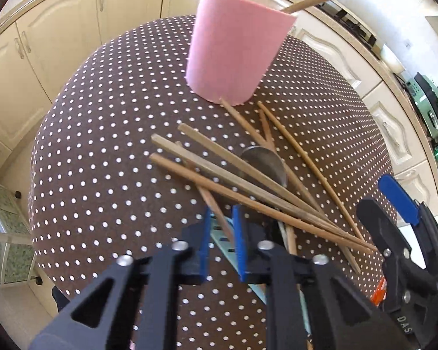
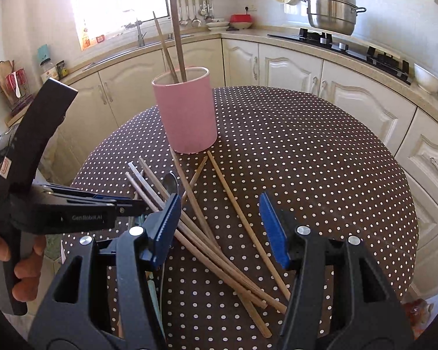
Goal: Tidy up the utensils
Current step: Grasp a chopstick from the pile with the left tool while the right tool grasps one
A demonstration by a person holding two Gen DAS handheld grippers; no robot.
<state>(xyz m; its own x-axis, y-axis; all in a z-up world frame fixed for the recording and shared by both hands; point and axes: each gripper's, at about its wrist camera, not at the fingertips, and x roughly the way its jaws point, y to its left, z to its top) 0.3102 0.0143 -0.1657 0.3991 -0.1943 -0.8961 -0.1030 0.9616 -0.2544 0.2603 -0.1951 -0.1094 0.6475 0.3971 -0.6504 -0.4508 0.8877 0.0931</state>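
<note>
A pink cylindrical holder (image 1: 230, 52) (image 2: 187, 113) stands on the dotted table with two sticks in it. Several wooden chopsticks (image 1: 248, 186) (image 2: 207, 233) lie in a crossed pile in front of it, over a metal spoon (image 1: 265, 164) (image 2: 171, 185). My left gripper (image 1: 222, 242) is low over the pile's near end, its jaws narrowly apart around a chopstick (image 1: 216, 204) and a pale green slotted utensil (image 1: 227, 245); whether they grip it is unclear. My right gripper (image 2: 219, 227) is open above the pile. The left gripper also shows in the right wrist view (image 2: 125, 204).
The round table (image 1: 102, 160) (image 2: 321, 175) has a brown cloth with white dots. Cream kitchen cabinets (image 2: 292, 67) curve behind it, with a stove and steel pot (image 2: 331, 8) on the counter. The right gripper (image 1: 400, 215) shows at the right edge of the left wrist view.
</note>
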